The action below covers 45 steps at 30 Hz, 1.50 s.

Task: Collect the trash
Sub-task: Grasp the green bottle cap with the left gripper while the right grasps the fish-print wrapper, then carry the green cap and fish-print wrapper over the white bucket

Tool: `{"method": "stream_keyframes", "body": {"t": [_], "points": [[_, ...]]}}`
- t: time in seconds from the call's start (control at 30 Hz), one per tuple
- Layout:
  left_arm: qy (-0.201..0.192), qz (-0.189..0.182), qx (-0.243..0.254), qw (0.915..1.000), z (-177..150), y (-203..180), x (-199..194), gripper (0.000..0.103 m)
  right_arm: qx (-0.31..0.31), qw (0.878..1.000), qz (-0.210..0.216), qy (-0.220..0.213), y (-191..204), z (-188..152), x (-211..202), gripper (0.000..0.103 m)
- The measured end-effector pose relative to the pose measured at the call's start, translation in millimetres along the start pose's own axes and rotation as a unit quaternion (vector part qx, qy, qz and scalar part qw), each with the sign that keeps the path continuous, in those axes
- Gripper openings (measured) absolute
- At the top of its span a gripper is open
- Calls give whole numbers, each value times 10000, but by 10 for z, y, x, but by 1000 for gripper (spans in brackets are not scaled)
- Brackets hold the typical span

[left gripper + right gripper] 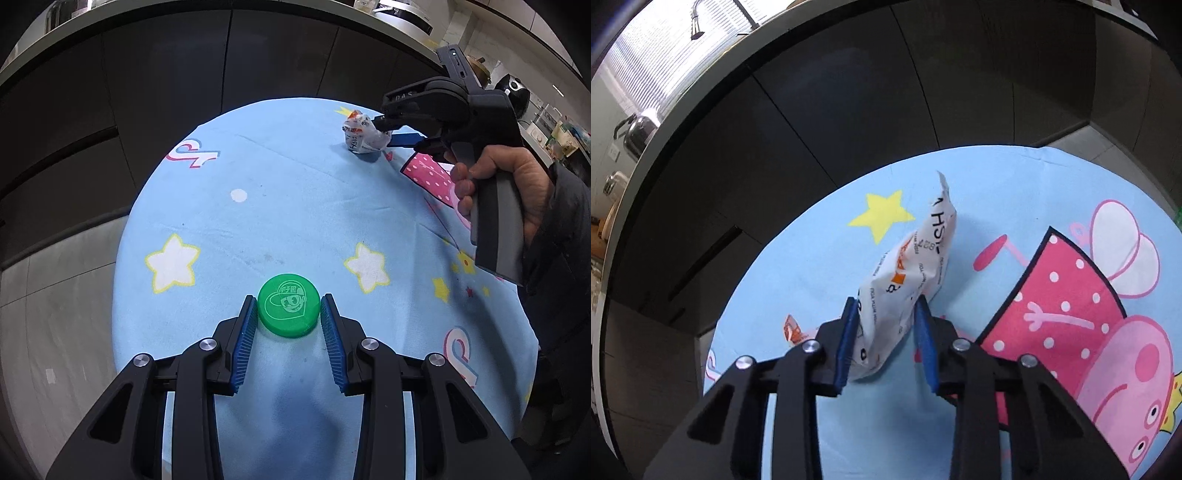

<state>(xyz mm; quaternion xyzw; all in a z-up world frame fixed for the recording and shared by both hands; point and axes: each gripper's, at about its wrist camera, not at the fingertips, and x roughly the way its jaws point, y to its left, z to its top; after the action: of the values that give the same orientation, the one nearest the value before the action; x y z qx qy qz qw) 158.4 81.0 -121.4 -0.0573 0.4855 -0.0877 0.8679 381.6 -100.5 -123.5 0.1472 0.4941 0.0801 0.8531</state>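
Note:
A green bottle cap (289, 310) lies on the light blue cartoon cloth (295, 206) of a round table. My left gripper (289, 306) has its blue pads on either side of the cap, touching or almost touching its rim. A crumpled white wrapper with orange and black print (905, 280) rests on the cloth at the far side; it also shows in the left wrist view (364, 134). My right gripper (886, 310) is closed on the wrapper's lower part, and it shows in the left wrist view (388, 133) held by a hand.
Dark cabinet fronts (166, 92) curve close behind the table. The table edge (122, 229) drops to a grey floor on the left. A pink cartoon pig print (1108, 332) covers the cloth on the right. A kettle (635, 129) stands on a far counter.

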Motion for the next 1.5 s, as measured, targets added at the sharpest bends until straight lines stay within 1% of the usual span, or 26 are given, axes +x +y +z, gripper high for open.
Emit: {"method": "stream_keyframes", "body": {"t": [0.03, 0.17, 0.27, 0.4, 0.57, 0.7, 0.77, 0.8, 1.0, 1.23, 1.5], "points": [[6, 10, 4, 10000, -2, -3, -4, 34, -145, 9999, 20, -7, 19, -39, -51, 22], [18, 12, -8, 10000, 7, -16, 1, 33, -507, 9985, 96, -190, 2, -227, -351, 22], [7, 15, -42, 10000, 27, -28, -10, 33, -661, 9971, 211, -302, -63, -367, -615, 22], [-100, 20, 46, 9999, 67, -115, -132, 33, -894, 9935, 447, -537, -169, -682, -1116, 22], [-278, -59, 212, 9994, 156, -353, -328, 33, -983, 9916, 335, -768, -425, -1014, -1613, 22], [-428, -148, 508, 9977, 214, -675, -454, 33, -896, 9907, 214, -1000, -665, -1349, -2032, 22], [-465, -233, 651, 9965, 212, -848, -494, 33, -817, 9905, 129, -1095, -814, -1483, -2179, 22], [-486, -294, 747, 9956, 223, -960, -518, 33, -748, 9907, 104, -1132, -828, -1551, -2235, 22], [-548, -539, 1159, 9903, 230, -1414, -568, 33, -407, 9901, -59, -1345, -1204, -1817, -2551, 22], [-616, -715, 1591, 9827, 265, -1890, -584, 33, -89, 9878, -231, -1538, -1556, -2028, -2796, 23], [-631, -833, 1945, 9753, 302, -2379, -564, 33, 242, 9835, -332, -1762, -1893, -2130, -3016, 23]]}}
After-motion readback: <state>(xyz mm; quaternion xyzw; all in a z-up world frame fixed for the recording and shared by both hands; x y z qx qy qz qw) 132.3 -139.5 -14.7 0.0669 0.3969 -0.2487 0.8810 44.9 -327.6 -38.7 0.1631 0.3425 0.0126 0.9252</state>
